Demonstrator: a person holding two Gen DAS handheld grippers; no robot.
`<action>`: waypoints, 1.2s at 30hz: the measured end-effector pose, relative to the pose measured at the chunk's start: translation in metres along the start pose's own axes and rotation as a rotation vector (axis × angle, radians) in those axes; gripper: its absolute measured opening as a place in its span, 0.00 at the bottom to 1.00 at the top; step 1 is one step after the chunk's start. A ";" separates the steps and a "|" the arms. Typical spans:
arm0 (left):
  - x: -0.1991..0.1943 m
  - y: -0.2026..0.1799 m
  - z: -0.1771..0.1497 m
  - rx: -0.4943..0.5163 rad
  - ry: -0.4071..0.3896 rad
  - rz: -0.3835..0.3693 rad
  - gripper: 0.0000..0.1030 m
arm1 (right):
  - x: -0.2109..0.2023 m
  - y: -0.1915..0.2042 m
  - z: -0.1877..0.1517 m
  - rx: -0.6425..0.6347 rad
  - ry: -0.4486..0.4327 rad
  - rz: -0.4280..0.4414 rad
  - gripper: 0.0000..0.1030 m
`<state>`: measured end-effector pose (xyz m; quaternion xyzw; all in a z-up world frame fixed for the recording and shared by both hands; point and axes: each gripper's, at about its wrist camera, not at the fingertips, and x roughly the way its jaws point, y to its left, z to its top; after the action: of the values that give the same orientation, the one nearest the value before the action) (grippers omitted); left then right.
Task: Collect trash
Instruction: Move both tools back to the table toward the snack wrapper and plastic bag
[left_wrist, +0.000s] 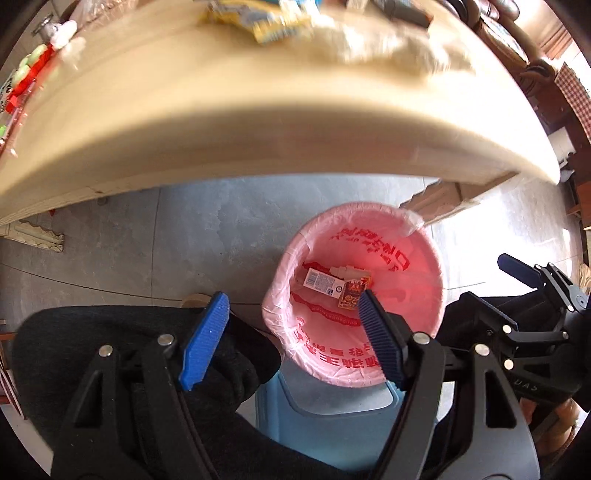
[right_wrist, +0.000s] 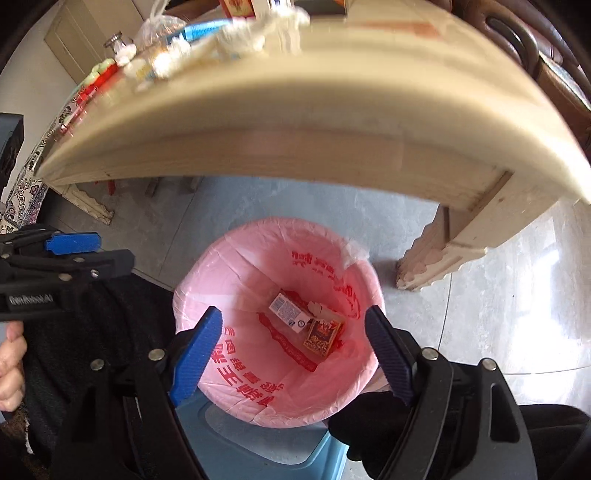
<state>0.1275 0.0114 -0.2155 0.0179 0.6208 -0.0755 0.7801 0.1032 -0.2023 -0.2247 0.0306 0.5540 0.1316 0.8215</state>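
Note:
A bin lined with a pink bag (left_wrist: 417, 258) (right_wrist: 229, 280) stands on the floor below the table edge. Inside lie a white carton (left_wrist: 322, 282) (right_wrist: 289, 311) and a brown-red packet (left_wrist: 351, 294) (right_wrist: 322, 336). My left gripper (left_wrist: 291, 336) is open and empty above the bin's near left rim. My right gripper (right_wrist: 295, 350) is open and empty right over the bin's mouth. Each gripper shows in the other's view: the right one at the right edge (left_wrist: 532, 280), the left one at the left edge (right_wrist: 70, 251). On the table lie blurred wrappers (left_wrist: 258, 22) and white tissue (right_wrist: 236, 40).
The cream table (left_wrist: 258, 122) (right_wrist: 295, 122) overhangs the bin; its carved leg (right_wrist: 443, 251) stands just right of the bin. A light blue stool (left_wrist: 325, 417) (right_wrist: 258, 439) sits under the bin's near side. My dark-clothed legs flank it. Grey tile floor (left_wrist: 184, 240) lies around.

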 end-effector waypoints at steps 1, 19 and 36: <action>-0.020 0.005 0.007 -0.003 -0.014 0.000 0.72 | -0.017 -0.001 0.008 -0.012 -0.031 0.003 0.82; -0.188 0.050 0.133 -0.083 -0.047 0.002 0.80 | -0.197 0.036 0.146 -0.323 -0.254 0.107 0.93; -0.138 0.035 0.186 -0.056 0.094 0.027 0.80 | -0.158 0.056 0.207 -0.495 -0.129 0.145 0.93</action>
<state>0.2816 0.0365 -0.0410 0.0080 0.6585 -0.0468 0.7511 0.2274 -0.1676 0.0085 -0.1231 0.4478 0.3193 0.8261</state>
